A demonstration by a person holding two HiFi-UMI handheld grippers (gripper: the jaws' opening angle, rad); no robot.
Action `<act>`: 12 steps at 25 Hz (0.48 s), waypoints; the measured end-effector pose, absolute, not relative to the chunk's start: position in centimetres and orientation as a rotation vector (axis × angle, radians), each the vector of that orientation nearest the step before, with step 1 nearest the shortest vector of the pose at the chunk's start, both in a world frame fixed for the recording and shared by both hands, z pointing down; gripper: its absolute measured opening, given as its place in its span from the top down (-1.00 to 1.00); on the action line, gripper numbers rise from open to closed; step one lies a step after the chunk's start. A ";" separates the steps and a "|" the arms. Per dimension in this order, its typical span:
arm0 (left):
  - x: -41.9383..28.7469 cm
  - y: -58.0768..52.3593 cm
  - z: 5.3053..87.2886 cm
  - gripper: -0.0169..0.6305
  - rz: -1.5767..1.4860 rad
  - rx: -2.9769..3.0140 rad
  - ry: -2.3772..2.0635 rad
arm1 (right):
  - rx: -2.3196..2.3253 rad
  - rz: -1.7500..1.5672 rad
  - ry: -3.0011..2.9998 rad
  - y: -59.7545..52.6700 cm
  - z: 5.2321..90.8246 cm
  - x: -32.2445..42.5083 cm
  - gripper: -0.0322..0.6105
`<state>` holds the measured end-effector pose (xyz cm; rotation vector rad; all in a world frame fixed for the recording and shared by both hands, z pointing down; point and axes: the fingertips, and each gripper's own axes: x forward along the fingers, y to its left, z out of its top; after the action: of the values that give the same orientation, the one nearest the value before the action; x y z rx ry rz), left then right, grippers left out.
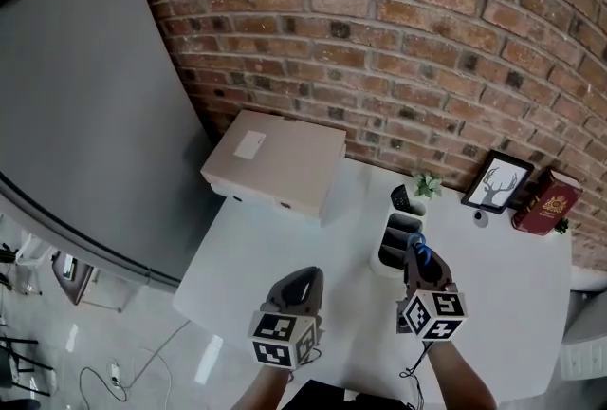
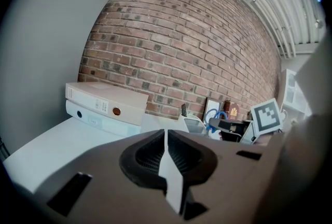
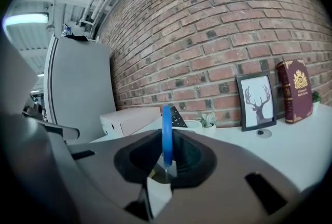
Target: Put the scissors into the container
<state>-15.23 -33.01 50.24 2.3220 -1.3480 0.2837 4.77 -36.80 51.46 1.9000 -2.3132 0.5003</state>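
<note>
Grippers first: our left gripper (image 1: pixel 305 277) has its jaws pressed together with nothing in them, hanging over the near part of the white tabletop (image 1: pixel 275 247). Our right gripper (image 1: pixel 420 261) is clamped on the blue handle of the scissors (image 1: pixel 420 252), so they're up off the tabletop, right at the near end of the white container (image 1: pixel 391 232). Just behind the container sits a little potted plant (image 1: pixel 425 184). Further back, a framed deer picture (image 1: pixel 497 181) and a red book (image 1: pixel 545 202) stand by the brick wall (image 1: pixel 379 38), with stacked white binders (image 1: pixel 275 161) off to the left.
</note>
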 end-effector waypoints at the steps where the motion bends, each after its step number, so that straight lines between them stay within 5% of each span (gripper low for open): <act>1: -15.3 -33.0 50.2 0.87 0.283 2.322 -1.351 | 1.893 0.499 -2.308 -36.8 51.7 4.7 0.74; 12: -15.4 -32.7 49.6 0.87 0.274 2.316 -1.384 | 1.842 0.518 -2.270 -36.1 53.7 4.7 0.74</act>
<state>-15.42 -32.65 49.61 2.3158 -1.3842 0.2741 4.65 -36.14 53.65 1.8422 -2.2699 0.5182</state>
